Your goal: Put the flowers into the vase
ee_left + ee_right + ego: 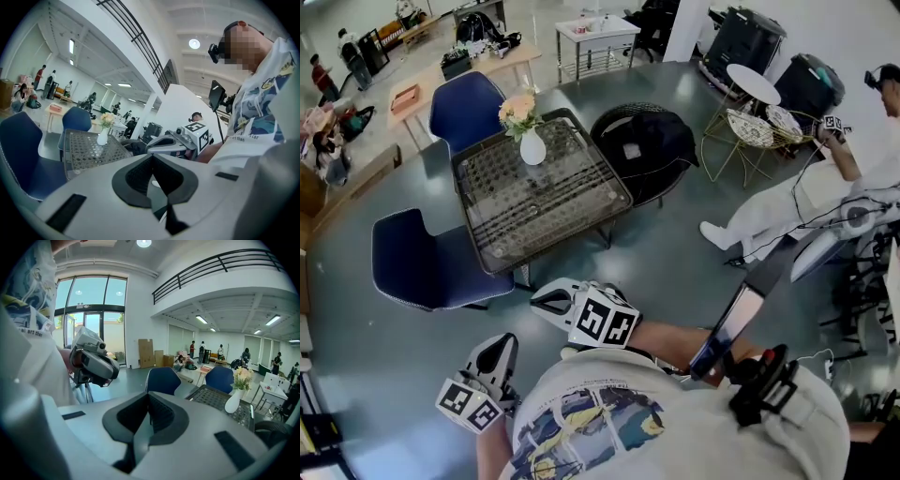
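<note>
A white vase [532, 148] holding pale flowers [517, 109] stands near the far edge of a glass-topped table [572, 220]. Both grippers hang close to my body, well short of the table. My left gripper [499, 352] is at the lower left and my right gripper [546, 300] is just above it; neither holds anything. In the left gripper view the jaws [152, 157] meet with nothing between them, and the vase [102, 137] is far ahead beside the right gripper's marker cube [198, 135]. In the right gripper view the jaws [149, 397] are shut and empty, with the vase [233, 401] at the right.
Two blue chairs [464, 105] [427, 265] stand at the table's far and left sides. A black round chair [645, 148] is to its right, then a wire chair [748, 131]. A person [806, 202] sits at the right. Several people are at the far left.
</note>
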`<action>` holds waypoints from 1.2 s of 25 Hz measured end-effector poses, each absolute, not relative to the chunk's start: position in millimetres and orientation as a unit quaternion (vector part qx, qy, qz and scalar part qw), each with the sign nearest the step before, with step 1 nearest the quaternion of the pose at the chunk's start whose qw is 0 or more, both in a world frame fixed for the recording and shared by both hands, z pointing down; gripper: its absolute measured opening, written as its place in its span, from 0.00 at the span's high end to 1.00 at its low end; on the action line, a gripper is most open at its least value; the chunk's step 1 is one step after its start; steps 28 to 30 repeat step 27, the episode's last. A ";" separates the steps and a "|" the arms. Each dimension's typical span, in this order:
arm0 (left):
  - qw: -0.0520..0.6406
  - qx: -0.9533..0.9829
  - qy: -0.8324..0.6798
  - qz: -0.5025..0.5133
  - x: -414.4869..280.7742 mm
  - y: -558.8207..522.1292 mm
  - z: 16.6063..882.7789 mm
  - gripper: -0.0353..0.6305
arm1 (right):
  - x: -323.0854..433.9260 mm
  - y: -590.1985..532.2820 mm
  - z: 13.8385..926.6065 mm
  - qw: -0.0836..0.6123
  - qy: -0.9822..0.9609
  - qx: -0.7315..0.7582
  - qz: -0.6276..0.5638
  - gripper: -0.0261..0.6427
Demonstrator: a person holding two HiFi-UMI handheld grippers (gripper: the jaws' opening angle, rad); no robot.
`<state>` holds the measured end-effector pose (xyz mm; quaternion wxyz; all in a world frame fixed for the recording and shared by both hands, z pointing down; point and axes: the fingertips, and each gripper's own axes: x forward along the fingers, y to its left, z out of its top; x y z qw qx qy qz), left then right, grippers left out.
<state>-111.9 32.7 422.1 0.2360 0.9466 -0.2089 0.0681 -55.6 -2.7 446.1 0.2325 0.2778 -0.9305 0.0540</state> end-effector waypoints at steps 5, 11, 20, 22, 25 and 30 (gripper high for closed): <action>0.239 0.947 -0.204 0.072 -107.9 32.4 427.1 0.93 | -58.6 -4.1 450.6 0.230 -0.932 0.274 0.057 0.94; 0.239 0.947 -0.199 0.077 -103.6 29.6 426.7 0.93 | -54.0 -4.0 451.3 0.229 -0.931 0.277 0.061 0.94; 0.243 0.949 -0.184 0.079 -94.1 24.4 427.0 0.93 | -48.9 -10.1 453.0 0.230 -0.929 0.283 0.067 0.94; 0.243 0.950 -0.181 0.080 -90.7 22.8 426.7 0.93 | -45.4 -11.7 452.9 0.230 -0.928 0.284 0.069 0.94; 0.244 0.950 -0.178 0.084 -83.4 15.7 429.4 0.93 | -38.0 -18.4 456.3 0.232 -0.927 0.284 0.070 0.94; 0.244 0.950 -0.177 0.085 -78.2 9.2 431.8 0.93 | -32.7 -24.7 458.8 0.234 -0.927 0.284 0.070 0.94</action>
